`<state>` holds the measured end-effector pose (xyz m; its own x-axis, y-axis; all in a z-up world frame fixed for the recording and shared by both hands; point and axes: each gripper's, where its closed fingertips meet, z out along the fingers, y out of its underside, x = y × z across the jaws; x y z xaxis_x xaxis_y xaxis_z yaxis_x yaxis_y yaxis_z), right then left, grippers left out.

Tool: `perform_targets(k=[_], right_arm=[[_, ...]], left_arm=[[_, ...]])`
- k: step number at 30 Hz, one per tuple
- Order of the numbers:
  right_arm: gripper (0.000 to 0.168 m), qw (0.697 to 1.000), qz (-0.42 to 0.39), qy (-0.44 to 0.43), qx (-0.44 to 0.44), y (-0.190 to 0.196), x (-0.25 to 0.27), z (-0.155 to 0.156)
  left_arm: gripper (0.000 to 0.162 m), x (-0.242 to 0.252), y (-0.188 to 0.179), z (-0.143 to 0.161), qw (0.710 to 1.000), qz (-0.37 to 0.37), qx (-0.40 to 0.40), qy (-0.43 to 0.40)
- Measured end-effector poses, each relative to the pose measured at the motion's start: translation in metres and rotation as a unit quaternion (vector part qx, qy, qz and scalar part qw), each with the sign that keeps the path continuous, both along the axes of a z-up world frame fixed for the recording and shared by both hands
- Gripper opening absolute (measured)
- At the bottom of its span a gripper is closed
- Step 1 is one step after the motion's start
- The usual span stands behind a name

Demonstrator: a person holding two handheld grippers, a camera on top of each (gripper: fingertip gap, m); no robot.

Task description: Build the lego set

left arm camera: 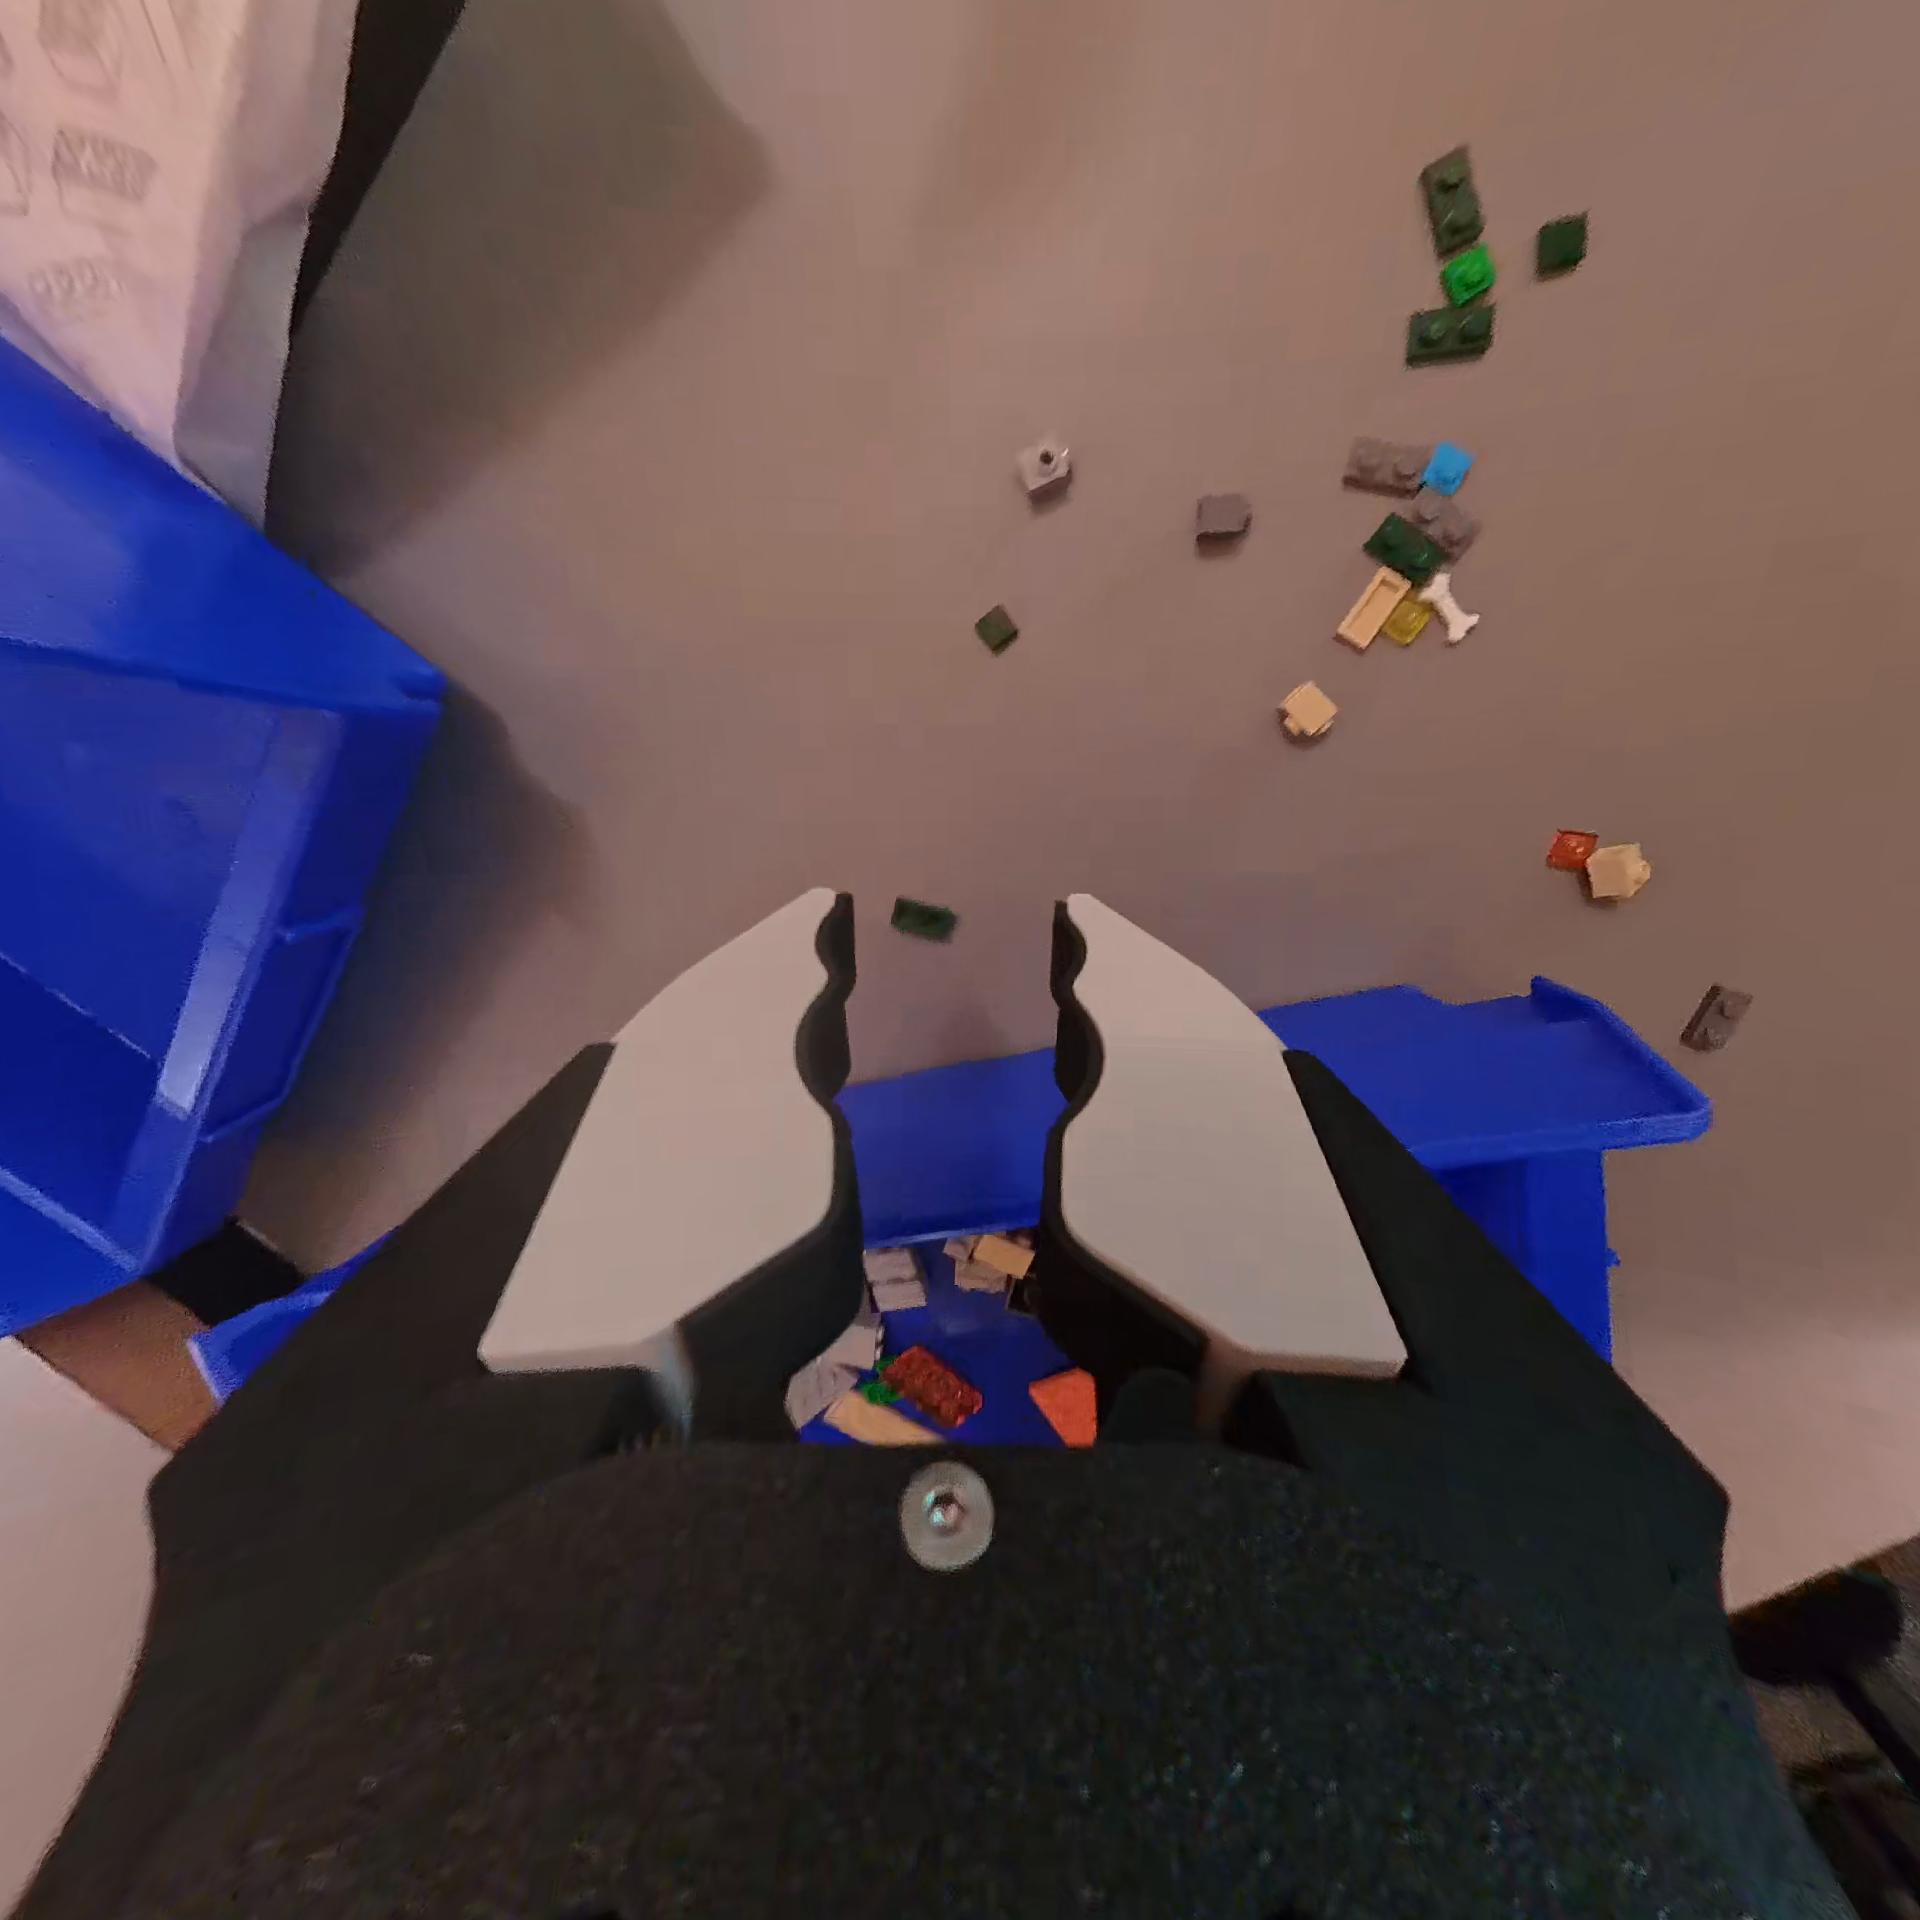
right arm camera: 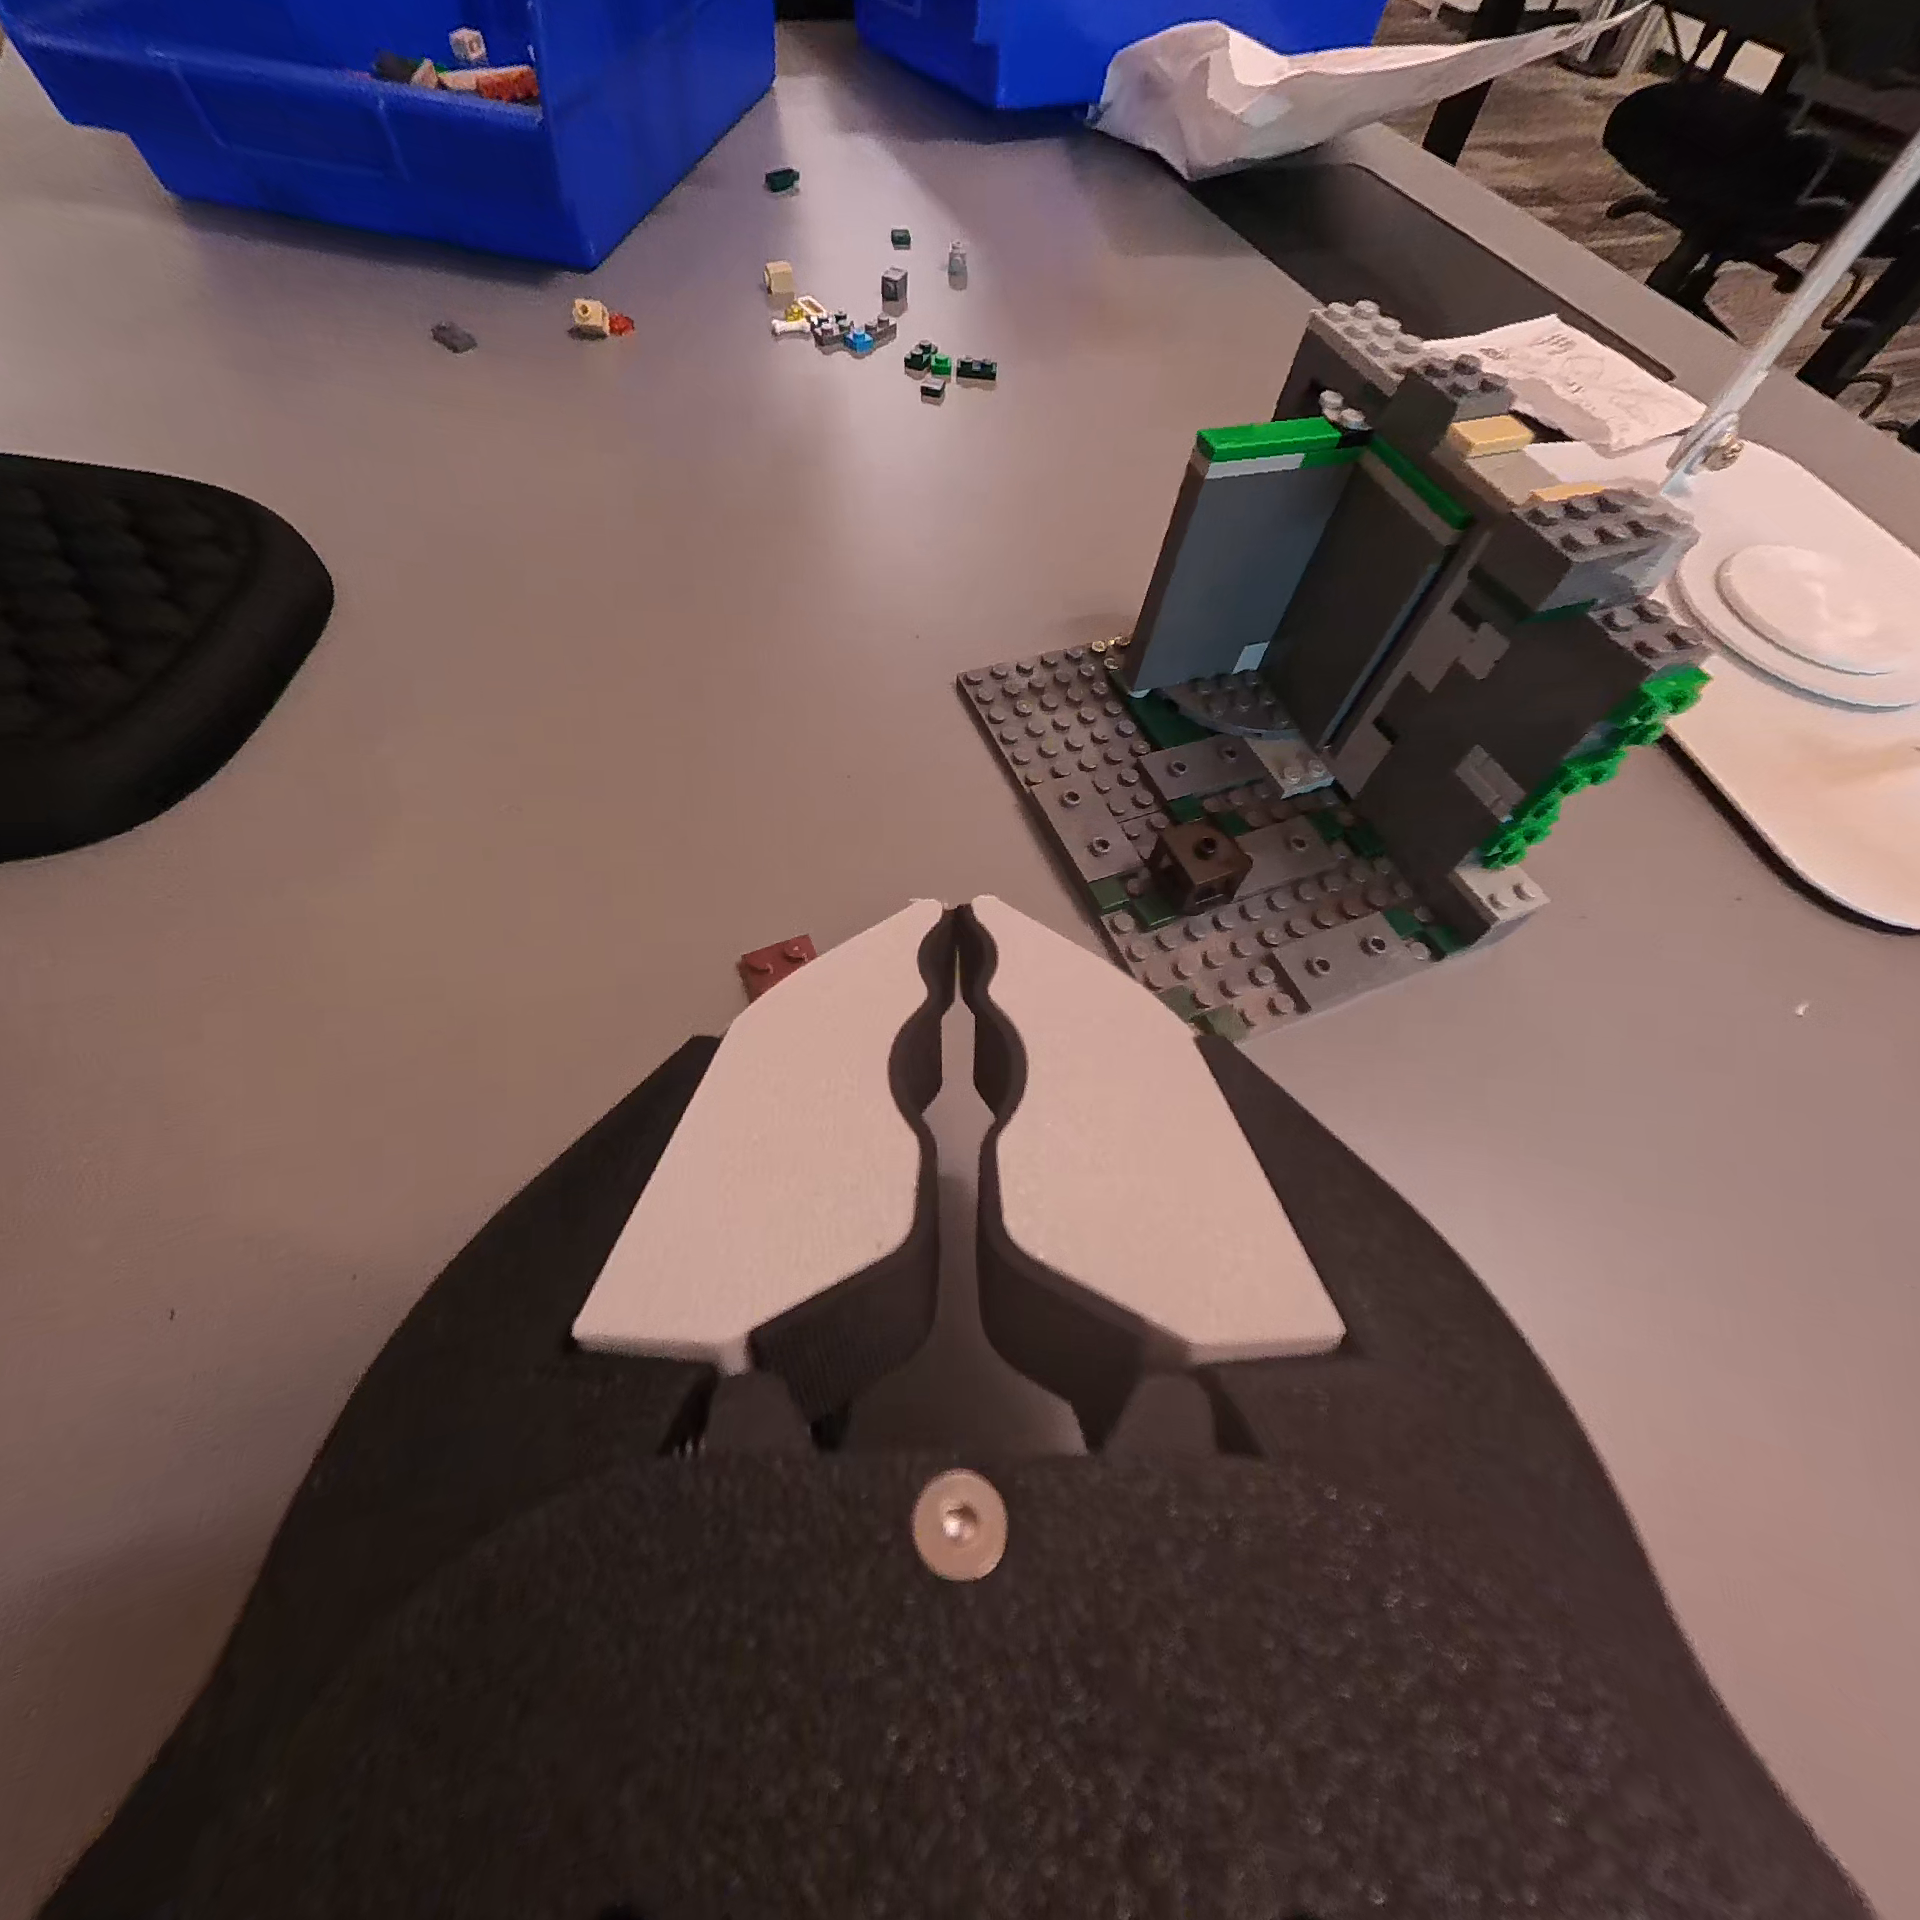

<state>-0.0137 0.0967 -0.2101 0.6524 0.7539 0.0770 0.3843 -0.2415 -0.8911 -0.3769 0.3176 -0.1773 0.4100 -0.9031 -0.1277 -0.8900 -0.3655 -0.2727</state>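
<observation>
My left gripper [left arm camera: 953, 914] is open and empty above a blue bin [left arm camera: 1455, 1081] that holds several loose bricks [left arm camera: 935, 1382]. A small dark green plate [left arm camera: 923, 920] lies on the table just beyond its fingertips. More loose bricks [left arm camera: 1403, 540] are scattered on the grey table to the right. My right gripper [right arm camera: 958, 914] is shut and empty, low over the table. A small reddish-brown plate [right arm camera: 777, 961] lies just left of its tips. The partly built grey and green lego model [right arm camera: 1351, 665] stands on its studded baseplate [right arm camera: 1049, 727] to the right of it.
A second blue bin [left arm camera: 177, 831] and a white paper sheet [left arm camera: 135, 208] sit at the left. In the right wrist view two blue bins [right arm camera: 395, 125] stand at the back, with scattered bricks [right arm camera: 862, 322], a black pad [right arm camera: 125, 634] at left, and a white lamp base [right arm camera: 1808, 623] at right. There is about 45 cm between the tips of the two grippers. To the small dark green plate [left arm camera: 923, 920]: left tips about 8 cm, right tips about 45 cm. Look for it in the right wrist view [right arm camera: 781, 177] too.
</observation>
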Motion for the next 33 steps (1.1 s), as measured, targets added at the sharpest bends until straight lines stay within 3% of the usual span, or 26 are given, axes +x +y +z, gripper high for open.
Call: perform_targets(k=[6, 9, 14, 17, 24, 33], right_arm=[[0.0, 1.0, 0.007, -0.019, 0.004, -0.002, -0.002, -0.004], [0.0, 1.0, 0.008, -0.023, 0.004, -0.003, -0.002, -0.005], [0.0, 1.0, 0.012, -0.028, 0.005, -0.004, -0.002, -0.006], [0.0, 0.999, 0.017, -0.03, 0.006, -0.006, -0.004, -0.006], [0.0, 0.999, 0.023, -0.04, 0.015, -0.008, -0.006, -0.004], [0.0, 0.998, 0.028, -0.041, 0.023, -0.01, -0.008, -0.002]], left_arm=[[0.035, -0.005, 0.007, -0.005, 0.994, -0.019, -0.032, 0.099], [0.033, 0.007, 0.01, -0.004, 0.994, -0.035, -0.026, 0.101], [0.021, 0.046, 0.003, 0.014, 0.996, -0.075, 0.034, 0.041], [0.0, 0.071, -0.014, 0.031, 0.992, -0.099, 0.081, -0.01], [0.0, 0.09, -0.07, 0.053, 0.98, -0.094, 0.15, -0.091], [0.0, 0.054, -0.123, 0.053, 0.964, 0.012, 0.186, -0.191]])
